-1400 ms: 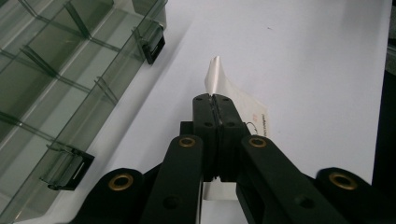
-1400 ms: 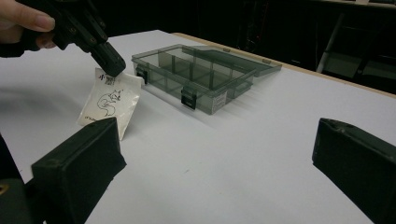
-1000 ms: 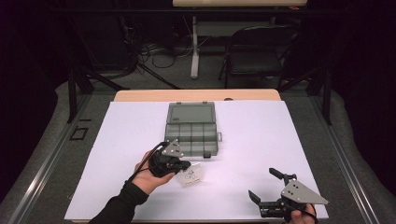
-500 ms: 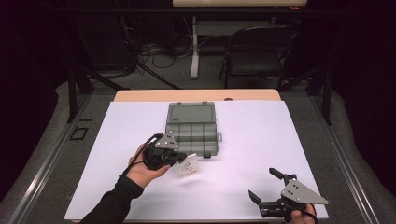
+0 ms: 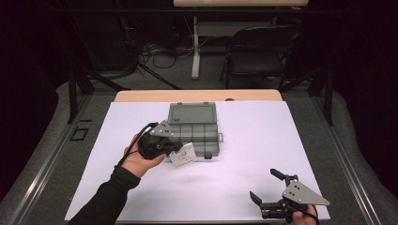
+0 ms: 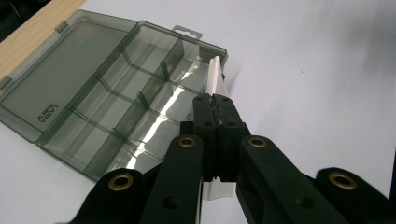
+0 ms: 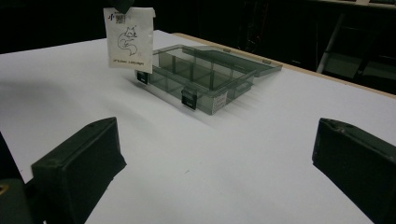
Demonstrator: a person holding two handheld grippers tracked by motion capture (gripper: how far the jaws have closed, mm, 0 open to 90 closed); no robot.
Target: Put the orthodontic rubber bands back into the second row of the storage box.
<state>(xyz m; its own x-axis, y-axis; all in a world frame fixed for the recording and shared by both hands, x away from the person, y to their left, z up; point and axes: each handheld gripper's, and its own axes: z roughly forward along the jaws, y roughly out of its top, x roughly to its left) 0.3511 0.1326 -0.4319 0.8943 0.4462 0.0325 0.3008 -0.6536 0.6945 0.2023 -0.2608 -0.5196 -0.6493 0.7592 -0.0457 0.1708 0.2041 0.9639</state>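
Packet (image 7: pixel 129 38) print perhaps too small

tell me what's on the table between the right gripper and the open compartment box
Nothing: in the right gripper view, bare white table runs from the right gripper to the compartment box. The small packet hangs off to the side, clamped in the left gripper.

The compartment box (image 6: pixel 116 98) is smoky, see-through plastic, glossy enough to throw bright glare off its dividers. The small packet (image 7: pixel 129 38) looks like smooth white paper with matt printing. The table (image 5: pixel 244 187) carries a matt white covering, with bare pale wood (image 5: pixel 197 95) along its far edge. The left claw (image 6: pixel 215 119) is matt black plastic with brass-coloured rivets; the right claw (image 7: pixel 215 172) has dull, slightly rough black pads and a flat grey plate (image 5: pixel 302 193).
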